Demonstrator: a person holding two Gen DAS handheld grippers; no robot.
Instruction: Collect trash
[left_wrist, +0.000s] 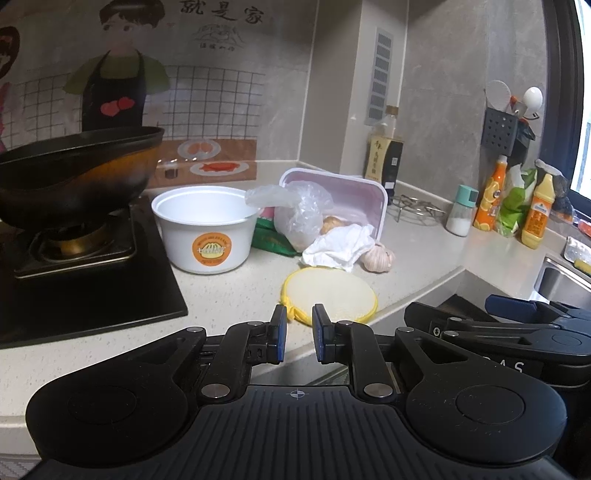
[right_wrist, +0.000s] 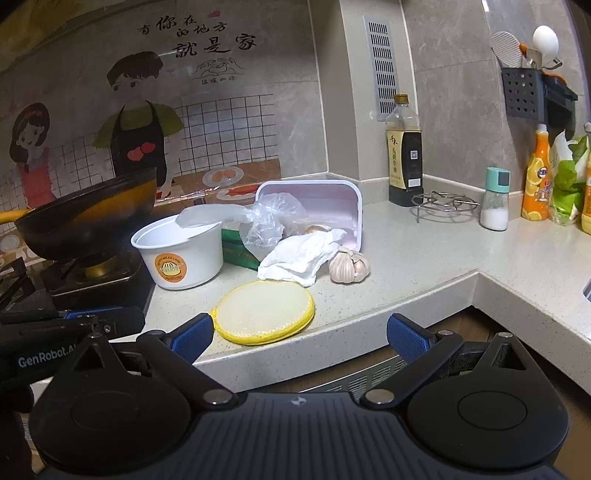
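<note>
Hidden or unclear: we see only a sliver of a green packet (right_wrist: 240, 251) wedged behind the white paper bowl (right_wrist: 181, 254) and the clear plastic bag (right_wrist: 269, 221); a brownish round item (right_wrist: 316, 229) inside the pink tray (right_wrist: 317, 206) is too covered to name. The wok (right_wrist: 88, 214) on the stove (left_wrist: 74, 280) is cut off at the left edge of both views.

Trash, location: we find the pile on the worktop (right_wrist: 424, 254), between the stove and the corner, with the crumpled white tissue (right_wrist: 299, 258) in front, touching the bag and just beside a garlic bulb (right_wrist: 347, 266).

Trash, orientation: the pink tray stands tipped on its long side, its open face turned towards us and its long axis running left to right; the bowl stands upright, with a thin plastic glove or film (right_wrist: 207, 216) draped over its rim.

Foreground: a round yellow-edged pad (right_wrist: 264, 312) lies flat near the worktop edge.

Left gripper (left_wrist: 299, 332): its fingers are nearly together with a narrow gap, pinching nothing, short of the pad.

Right gripper (right_wrist: 299, 332): its fingers are spread wide and empty, off the worktop edge, touching nothing.
</note>
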